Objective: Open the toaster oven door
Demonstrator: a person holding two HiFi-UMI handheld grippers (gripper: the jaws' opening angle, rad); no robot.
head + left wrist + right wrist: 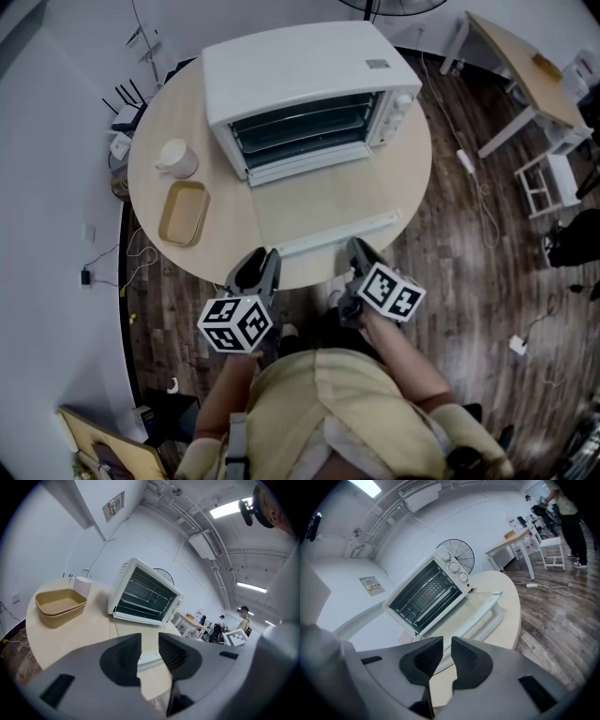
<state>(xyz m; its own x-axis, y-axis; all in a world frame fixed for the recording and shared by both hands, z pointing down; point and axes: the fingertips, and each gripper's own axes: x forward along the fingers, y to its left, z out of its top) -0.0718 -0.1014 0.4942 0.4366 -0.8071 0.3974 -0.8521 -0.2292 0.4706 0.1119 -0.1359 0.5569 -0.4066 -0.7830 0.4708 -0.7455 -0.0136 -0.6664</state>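
The white toaster oven (309,84) stands at the back of the round wooden table (403,159). Its glass door (319,197) lies folded down flat toward me, with the white handle bar (337,234) near the table's front edge. The oven cavity and racks are exposed (426,595). My left gripper (258,267) hovers at the front edge, left of the handle's end, its jaws apart and empty (150,648). My right gripper (361,255) sits just in front of the handle (497,620), its jaws a narrow gap apart with nothing between them (446,656).
A beige tray (183,213) and a white cup (176,157) sit on the table's left side. A desk (525,56) and a white chair (548,183) stand at the right on the wooden floor, where cables trail. People stand far off (243,620).
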